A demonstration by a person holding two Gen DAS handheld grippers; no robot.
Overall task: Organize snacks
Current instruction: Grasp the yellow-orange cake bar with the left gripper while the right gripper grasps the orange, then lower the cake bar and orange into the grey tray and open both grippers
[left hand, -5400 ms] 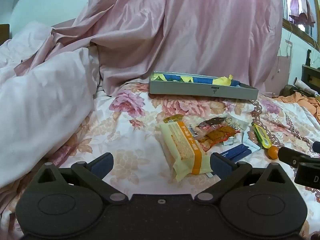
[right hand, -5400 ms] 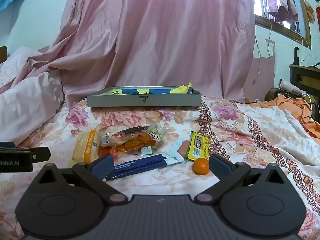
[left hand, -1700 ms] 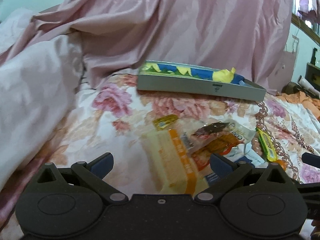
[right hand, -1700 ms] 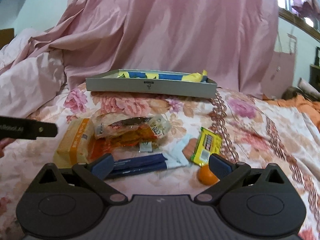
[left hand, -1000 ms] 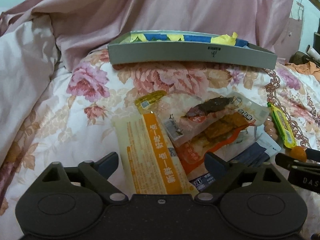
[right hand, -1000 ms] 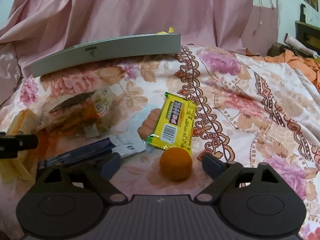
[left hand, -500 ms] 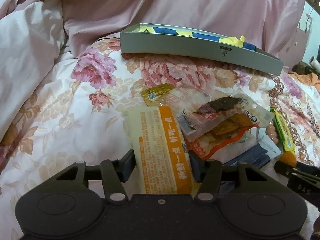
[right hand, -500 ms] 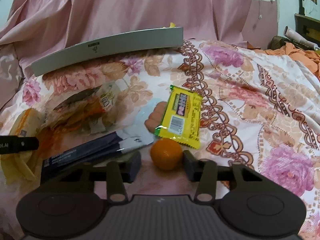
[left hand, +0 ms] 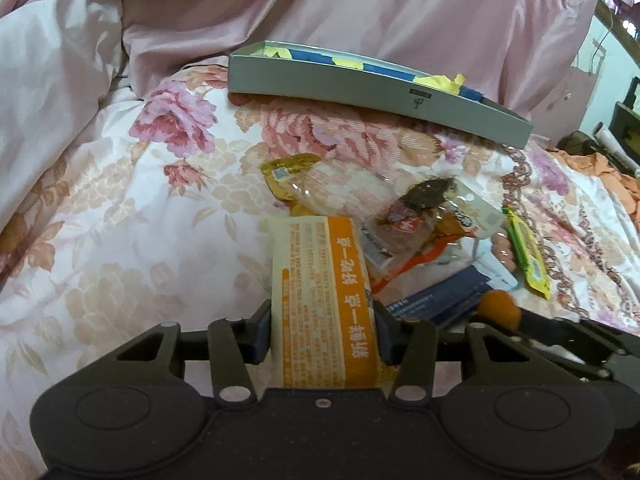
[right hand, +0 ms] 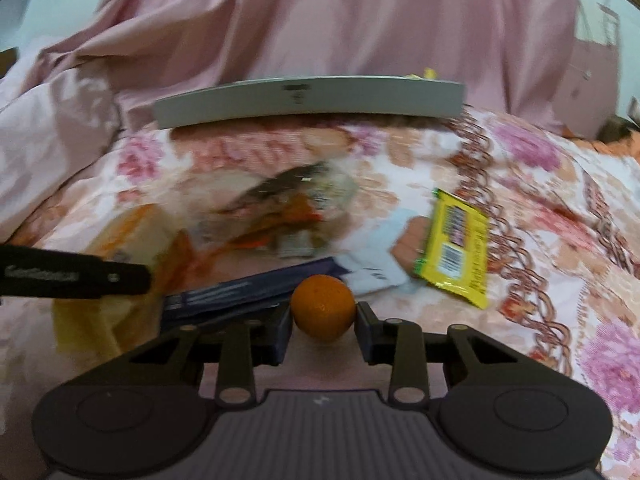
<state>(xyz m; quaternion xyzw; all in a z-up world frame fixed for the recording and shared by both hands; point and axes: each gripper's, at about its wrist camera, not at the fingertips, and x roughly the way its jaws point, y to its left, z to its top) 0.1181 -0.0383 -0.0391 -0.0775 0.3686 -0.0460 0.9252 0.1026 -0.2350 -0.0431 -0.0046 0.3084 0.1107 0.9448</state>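
Note:
My left gripper [left hand: 322,330] is shut on the cream-and-orange cracker packet [left hand: 320,280], which sticks out forward between its jaws. My right gripper [right hand: 323,322] is shut on the small orange [right hand: 322,307], which also shows in the left wrist view [left hand: 498,307]. The grey tray [left hand: 376,86] with blue and yellow lining sits at the back of the bed; it also shows in the right wrist view [right hand: 308,100]. A clear bag of dried snacks [left hand: 436,224], a dark blue packet [left hand: 436,300] and a yellow-green bar [right hand: 456,246] lie between the grippers and the tray.
The snacks lie on a floral bedspread [left hand: 120,240]. A pink quilt [left hand: 52,92] is heaped at the left and a pink curtain [left hand: 360,8] hangs behind the tray. Orange cloth [left hand: 608,172] lies at the far right. A small yellow sachet [left hand: 286,174] lies beyond the cracker packet.
Both grippers moved forward and down from open, then closed: the left on the cracker packet, the right on the orange. The right wrist view is now blurred by motion.

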